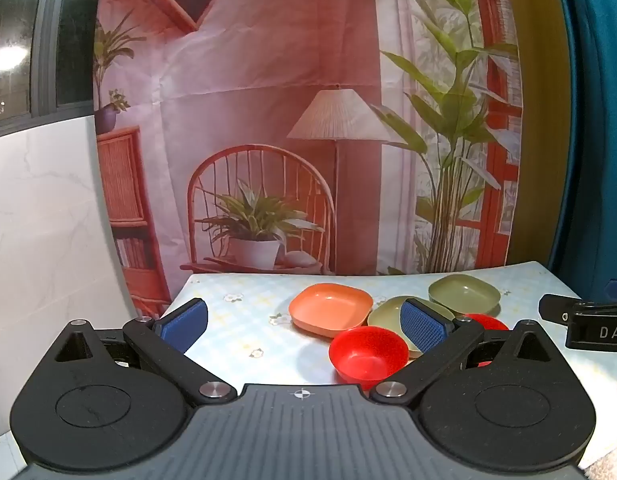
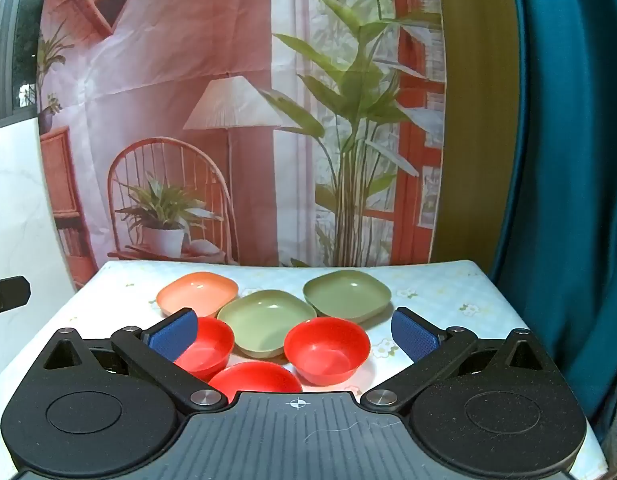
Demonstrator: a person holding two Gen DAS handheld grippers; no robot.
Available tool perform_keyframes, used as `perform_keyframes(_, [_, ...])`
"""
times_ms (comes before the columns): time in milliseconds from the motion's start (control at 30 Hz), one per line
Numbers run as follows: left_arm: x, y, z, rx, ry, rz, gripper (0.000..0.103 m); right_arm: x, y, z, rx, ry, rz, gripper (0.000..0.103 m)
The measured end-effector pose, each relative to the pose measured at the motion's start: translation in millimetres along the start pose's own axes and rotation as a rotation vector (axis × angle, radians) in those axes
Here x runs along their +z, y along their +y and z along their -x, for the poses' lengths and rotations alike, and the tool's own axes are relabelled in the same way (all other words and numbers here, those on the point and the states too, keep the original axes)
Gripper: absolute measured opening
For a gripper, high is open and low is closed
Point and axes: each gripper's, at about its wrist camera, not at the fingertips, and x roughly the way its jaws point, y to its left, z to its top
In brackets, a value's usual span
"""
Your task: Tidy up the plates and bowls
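— Which tool is better placed for the red bowls [image 2: 326,350]?
— The right gripper [image 2: 294,334] — spread wide, empty; the bowls lie straight ahead. The left gripper [image 1: 304,322], equally wide, is offset leftward.

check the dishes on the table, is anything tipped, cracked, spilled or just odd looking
Nothing stands out. The orange square plastic plate, the two olive-green square plates and the three red round bowls all sit upright and empty on the floral tablecloth, unsorted. No cracks or spills show.
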Motion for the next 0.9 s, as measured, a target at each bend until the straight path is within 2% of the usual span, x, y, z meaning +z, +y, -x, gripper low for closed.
perform_keyframes(900, [0.6,2.0,-1.5,-0.009,0.000,0.007,0.103,-3.7,-1.2,0.3,0.003,0.005,-0.006,0.103])
